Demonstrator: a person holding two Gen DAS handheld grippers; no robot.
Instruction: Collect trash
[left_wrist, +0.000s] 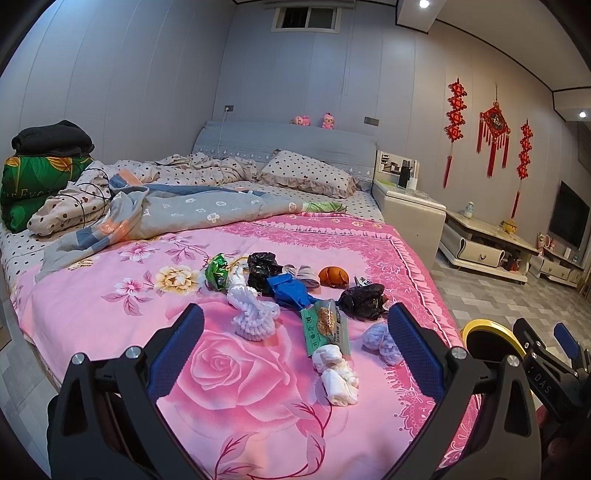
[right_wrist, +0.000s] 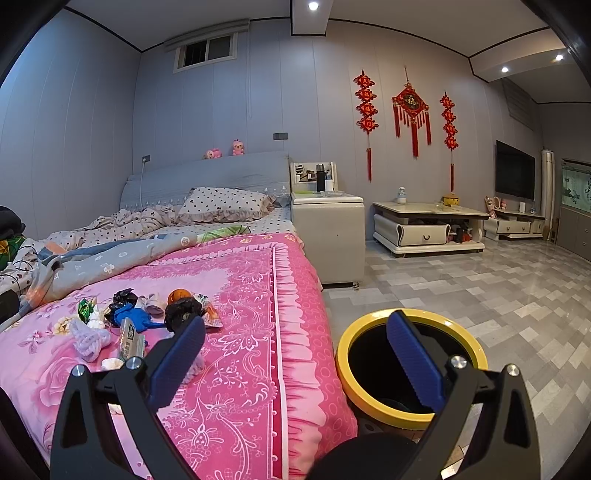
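Observation:
Trash lies on the pink bedspread: a green snack wrapper, white crumpled tissue, two black bags, a blue bag, an orange peel, a green foil wrapper and white knitted pieces. My left gripper is open and empty above the pile. My right gripper is open and empty over the bed's edge, beside a yellow-rimmed black bin on the floor. The bin also shows in the left wrist view.
A rumpled quilt and pillow lie at the bed's head. A white nightstand stands beside the bed, with a low cabinet and a TV beyond. Tiled floor lies to the right.

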